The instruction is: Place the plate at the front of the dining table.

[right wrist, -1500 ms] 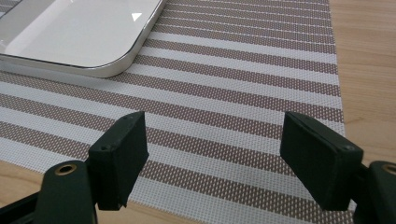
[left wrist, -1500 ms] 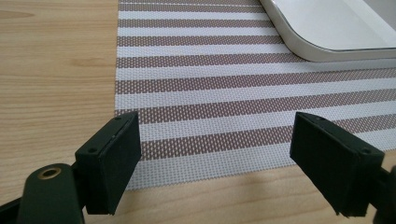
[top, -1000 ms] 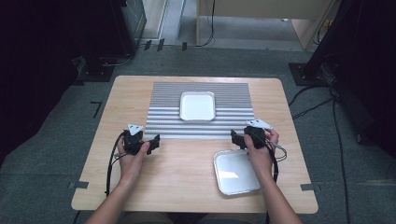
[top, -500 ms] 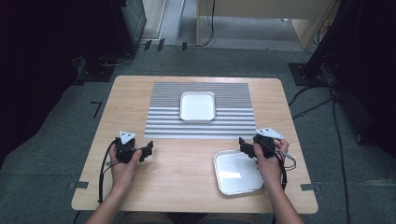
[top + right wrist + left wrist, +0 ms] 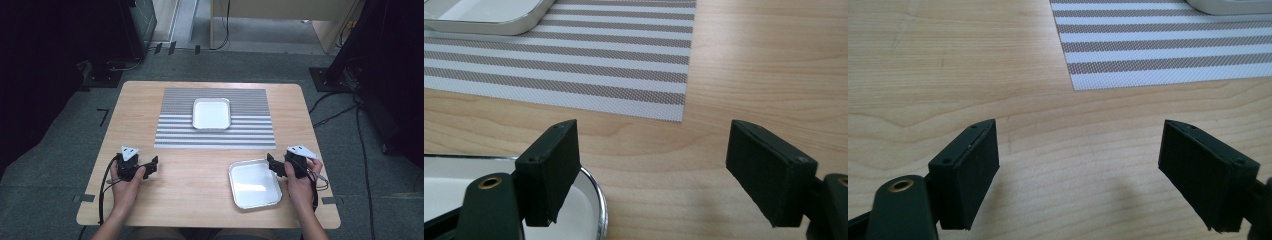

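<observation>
Both tongs wide open, nothing held

The near tray (image 5: 254,183) lies on the desk (image 5: 200,175), in front of the striped mat (image 5: 215,131). The right tongs (image 5: 274,165) gape just beside its right rim; the left tongs (image 5: 150,166) gape well apart from it

left tongs (image 5: 152,166): jaws apart | right tongs (image 5: 271,164): jaws apart

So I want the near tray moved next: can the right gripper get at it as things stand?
Probably yes. The right gripper is open beside the near tray, its right rim just by one jaw, with nothing between them.
</observation>
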### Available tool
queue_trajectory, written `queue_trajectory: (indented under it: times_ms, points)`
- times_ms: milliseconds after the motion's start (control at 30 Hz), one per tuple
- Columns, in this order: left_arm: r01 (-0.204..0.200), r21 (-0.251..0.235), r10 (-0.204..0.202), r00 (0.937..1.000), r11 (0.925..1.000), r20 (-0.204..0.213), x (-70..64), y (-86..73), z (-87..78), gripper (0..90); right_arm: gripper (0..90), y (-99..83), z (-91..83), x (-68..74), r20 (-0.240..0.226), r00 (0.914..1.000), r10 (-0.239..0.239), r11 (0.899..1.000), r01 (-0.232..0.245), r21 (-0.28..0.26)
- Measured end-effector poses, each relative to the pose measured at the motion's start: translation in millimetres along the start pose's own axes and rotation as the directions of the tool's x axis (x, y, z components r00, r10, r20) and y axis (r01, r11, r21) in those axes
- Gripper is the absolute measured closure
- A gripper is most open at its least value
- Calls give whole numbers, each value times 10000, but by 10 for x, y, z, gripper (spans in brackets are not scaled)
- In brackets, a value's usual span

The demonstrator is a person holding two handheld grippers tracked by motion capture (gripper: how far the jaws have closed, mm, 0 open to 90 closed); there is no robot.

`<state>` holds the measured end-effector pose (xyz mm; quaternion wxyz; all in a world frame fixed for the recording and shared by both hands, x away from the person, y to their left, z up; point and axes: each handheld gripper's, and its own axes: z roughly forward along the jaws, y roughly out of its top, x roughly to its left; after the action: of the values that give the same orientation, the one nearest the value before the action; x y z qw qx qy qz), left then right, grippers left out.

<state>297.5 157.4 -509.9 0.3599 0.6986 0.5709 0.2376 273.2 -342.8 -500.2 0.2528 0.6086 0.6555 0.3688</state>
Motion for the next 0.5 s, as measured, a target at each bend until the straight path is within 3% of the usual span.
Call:
queue_trajectory:
  times_ms: [500]
  points:
    - [63,-61,-64,10000,10000,-56,89,-125,-146,162,217,-189,-177,-231,268,9986,461,9989,-460,-37]
